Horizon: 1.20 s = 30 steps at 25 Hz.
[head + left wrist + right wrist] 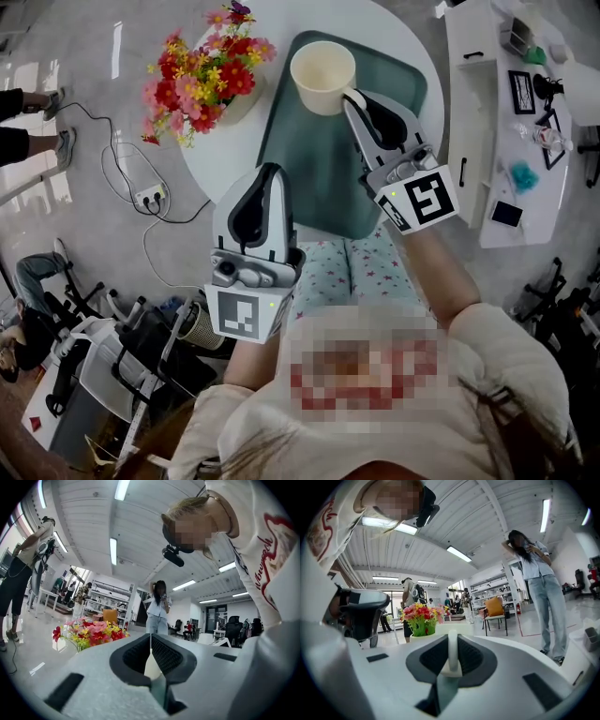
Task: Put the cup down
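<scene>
A cream cup (322,75) sits at the far end of a dark green tray (319,178) on a round white table (230,155). My right gripper (354,97) reaches the cup's right side and is shut on its handle; the white handle (452,651) shows pinched between the dark pads in the right gripper view. I cannot tell whether the cup rests on the tray or hangs just above it. My left gripper (269,172) hovers over the tray's near left edge, shut with nothing in it. Its jaws meet at the tip in the left gripper view (150,641).
A bunch of red, pink and yellow flowers (202,75) stands on the table left of the tray, and shows as flowers (91,632) and flowers (419,616). A white side table (487,122) with small items is at the right. Cables and a power strip (150,197) lie on the floor. People stand around the room.
</scene>
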Motion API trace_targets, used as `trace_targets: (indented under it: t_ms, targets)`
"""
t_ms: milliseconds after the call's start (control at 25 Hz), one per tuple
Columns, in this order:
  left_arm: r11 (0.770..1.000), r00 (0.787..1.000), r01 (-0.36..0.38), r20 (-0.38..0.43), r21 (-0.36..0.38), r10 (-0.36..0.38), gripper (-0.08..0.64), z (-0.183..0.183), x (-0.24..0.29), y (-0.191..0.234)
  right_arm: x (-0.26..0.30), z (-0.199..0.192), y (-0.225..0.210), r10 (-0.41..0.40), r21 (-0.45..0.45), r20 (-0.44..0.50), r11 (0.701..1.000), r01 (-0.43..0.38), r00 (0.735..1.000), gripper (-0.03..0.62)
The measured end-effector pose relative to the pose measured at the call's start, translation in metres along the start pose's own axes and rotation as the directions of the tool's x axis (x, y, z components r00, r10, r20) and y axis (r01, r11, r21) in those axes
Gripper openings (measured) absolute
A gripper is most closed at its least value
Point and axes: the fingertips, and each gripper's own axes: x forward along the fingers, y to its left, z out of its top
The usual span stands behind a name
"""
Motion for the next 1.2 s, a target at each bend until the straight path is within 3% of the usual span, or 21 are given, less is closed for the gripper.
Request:
trace_targets:
  t_ms: [400,600,880,1200]
  targets:
    - [1.000,1.000,0.000,0.018,-0.008,0.001,0.025,0.002,-0.001,0.000,0.005,-0.008,-0.004,-0.009,0.002,-0.018,1.000,0.009,1.000,0.055]
    - [0.999,1.000,-0.002,-0.021,-0.042,0.001,0.025,-0.006,0.002,-0.004,0.007,-0.011,-0.005,-0.007,0.005,-0.026,1.000,0.007,1.000,0.055]
    - [1.000,1.000,0.008,-0.004,-0.028,-0.008,0.025,-0.003,0.001,-0.004,-0.002,-0.014,-0.004,-0.025,0.001,-0.043,1.000,0.025,0.999,0.055]
    - [0.999,1.000,0.004,-0.014,-0.042,-0.005,0.025,-0.005,-0.001,-0.007,-0.004,-0.026,0.001,-0.026,-0.015,-0.107,1.000,0.025,0.994,0.055]
